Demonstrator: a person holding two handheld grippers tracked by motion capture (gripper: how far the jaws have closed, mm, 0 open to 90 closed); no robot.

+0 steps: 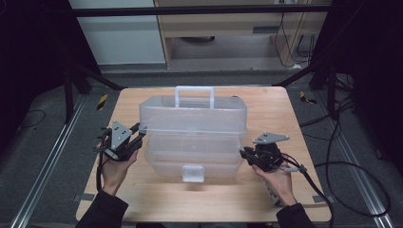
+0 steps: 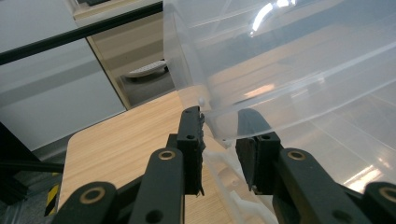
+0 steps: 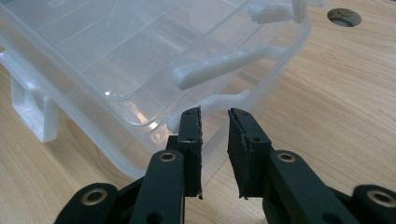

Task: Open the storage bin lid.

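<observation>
The clear plastic toolbox (image 1: 192, 137) stands half-open on the desk (image 1: 266, 194); left tool (image 1: 134, 137) grips its lid edge, right tool (image 1: 245, 154) empty, parted; closing remains.

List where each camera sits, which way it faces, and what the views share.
High view: above the person's side, facing forward and down on the table; both forearms, left gripper, right gripper.
Left gripper view: rides the left gripper, facing the box's raised lid.
Right gripper view: rides the right gripper, facing the box's end.
Shared: the clear plastic box.
</observation>
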